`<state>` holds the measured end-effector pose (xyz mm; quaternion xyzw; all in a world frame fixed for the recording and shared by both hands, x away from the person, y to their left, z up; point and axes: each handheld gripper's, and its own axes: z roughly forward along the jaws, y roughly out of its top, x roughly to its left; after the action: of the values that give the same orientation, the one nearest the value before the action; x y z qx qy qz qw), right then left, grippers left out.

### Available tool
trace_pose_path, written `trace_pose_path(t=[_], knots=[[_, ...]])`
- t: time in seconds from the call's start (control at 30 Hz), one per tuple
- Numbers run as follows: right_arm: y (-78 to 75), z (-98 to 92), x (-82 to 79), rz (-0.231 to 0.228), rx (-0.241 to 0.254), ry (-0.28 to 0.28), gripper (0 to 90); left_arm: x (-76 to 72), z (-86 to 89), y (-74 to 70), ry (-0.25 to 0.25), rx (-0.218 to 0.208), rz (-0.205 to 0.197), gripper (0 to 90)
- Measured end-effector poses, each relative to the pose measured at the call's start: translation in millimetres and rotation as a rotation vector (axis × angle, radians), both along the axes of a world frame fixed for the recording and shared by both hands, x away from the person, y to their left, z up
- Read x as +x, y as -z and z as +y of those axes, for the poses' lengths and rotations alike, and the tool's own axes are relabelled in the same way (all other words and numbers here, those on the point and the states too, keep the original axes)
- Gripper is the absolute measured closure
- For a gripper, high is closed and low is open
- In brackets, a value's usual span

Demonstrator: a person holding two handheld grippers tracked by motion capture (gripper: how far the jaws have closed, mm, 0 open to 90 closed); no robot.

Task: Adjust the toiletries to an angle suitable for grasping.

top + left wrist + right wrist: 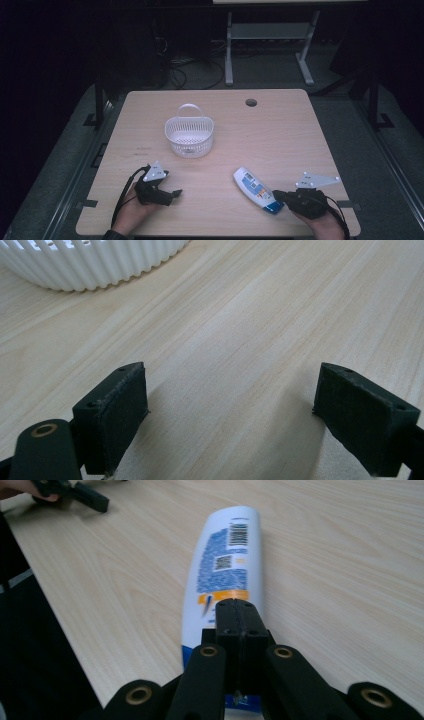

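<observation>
A white bottle (254, 186) with a blue label and blue cap end lies flat on the wooden table at the front right. In the right gripper view the bottle (225, 555) stretches away from the jaws. My right gripper (278, 196) (239, 607) is shut, its pads pressed against each other over the bottle's cap end, with nothing between them. At the front left my left gripper (173, 193) (230, 410) rests low on the table, open and with bare wood between its pads. A white slatted basket (189, 145) (90, 265) with a handle stands upright mid-table, beyond the left gripper.
The table has a round cable hole (251, 102) at the back right. Its front edge runs just under both hands, and its left edge drops to a dark floor. A white desk frame (229, 55) stands behind the table. The left gripper (85, 497) appears far off in the right gripper view.
</observation>
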<state>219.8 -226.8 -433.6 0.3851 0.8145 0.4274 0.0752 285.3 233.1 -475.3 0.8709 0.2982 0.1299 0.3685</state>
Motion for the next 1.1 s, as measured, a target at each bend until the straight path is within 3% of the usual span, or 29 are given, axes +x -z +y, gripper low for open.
trace_pose_path(t=[0.53,1.1], knots=[[5.7,32.1,-6.4,0.028,-0.019,-0.117,89.5,0.0,0.0,0.0,0.000,0.001,0.000,12.9],[14.9,41.9,-5.8,0.071,-0.081,-0.159,89.5,-0.3,0.0,0.0,-0.003,0.000,0.000,12.9]])
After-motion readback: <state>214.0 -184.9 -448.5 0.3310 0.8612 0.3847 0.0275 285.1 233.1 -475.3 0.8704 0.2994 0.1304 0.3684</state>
